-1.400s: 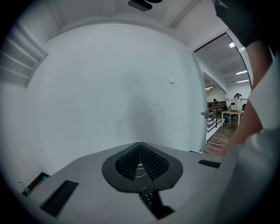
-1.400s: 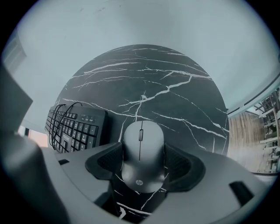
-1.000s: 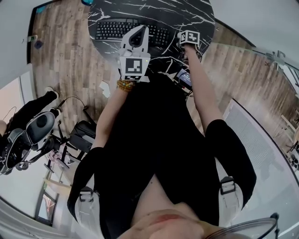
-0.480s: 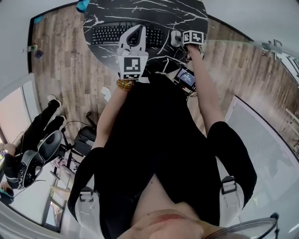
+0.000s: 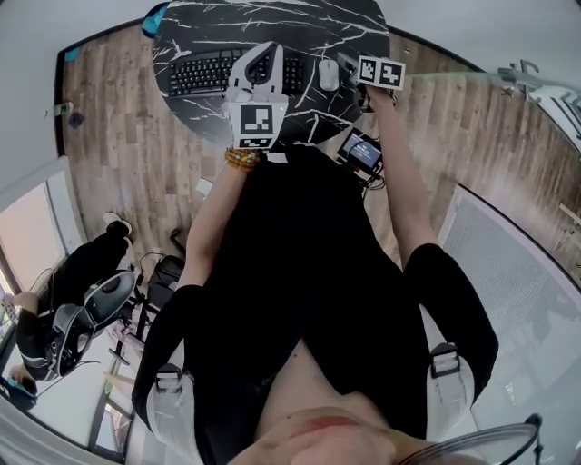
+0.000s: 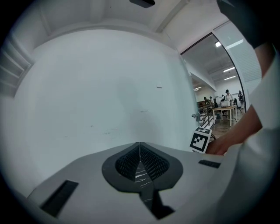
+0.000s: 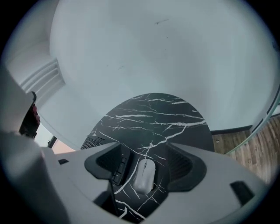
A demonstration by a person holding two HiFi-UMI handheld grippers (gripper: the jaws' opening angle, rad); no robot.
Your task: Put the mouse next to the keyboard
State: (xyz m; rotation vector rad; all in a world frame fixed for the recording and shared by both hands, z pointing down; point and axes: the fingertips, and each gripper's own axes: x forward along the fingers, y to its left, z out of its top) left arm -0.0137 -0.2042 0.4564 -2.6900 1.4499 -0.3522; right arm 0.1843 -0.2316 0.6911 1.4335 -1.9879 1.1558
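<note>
A white mouse (image 5: 328, 74) lies on the round black marble table (image 5: 272, 18), just right of the black keyboard (image 5: 204, 73). My right gripper (image 5: 349, 63) hangs a little to the right of the mouse, apart from it. Its own view looks down on the mouse (image 7: 144, 175) on the table between the open right gripper (image 7: 146, 155) jaws, with the keyboard (image 7: 94, 142) partly behind the left jaw. My left gripper (image 5: 265, 53) is held above the keyboard's right part. The left gripper (image 6: 140, 151) is shut with nothing in it and faces a pale wall.
A small device with a lit screen (image 5: 361, 150) hangs by the table's near edge. A teal object (image 5: 154, 16) sits at the table's far left rim. A person in black and a chair (image 5: 82, 300) are on the wood floor (image 5: 109, 136) at left.
The mouse has come into view on the table right of the keyboard. The right gripper has drawn back from it to the right. The left gripper has kept its place over the keyboard.
</note>
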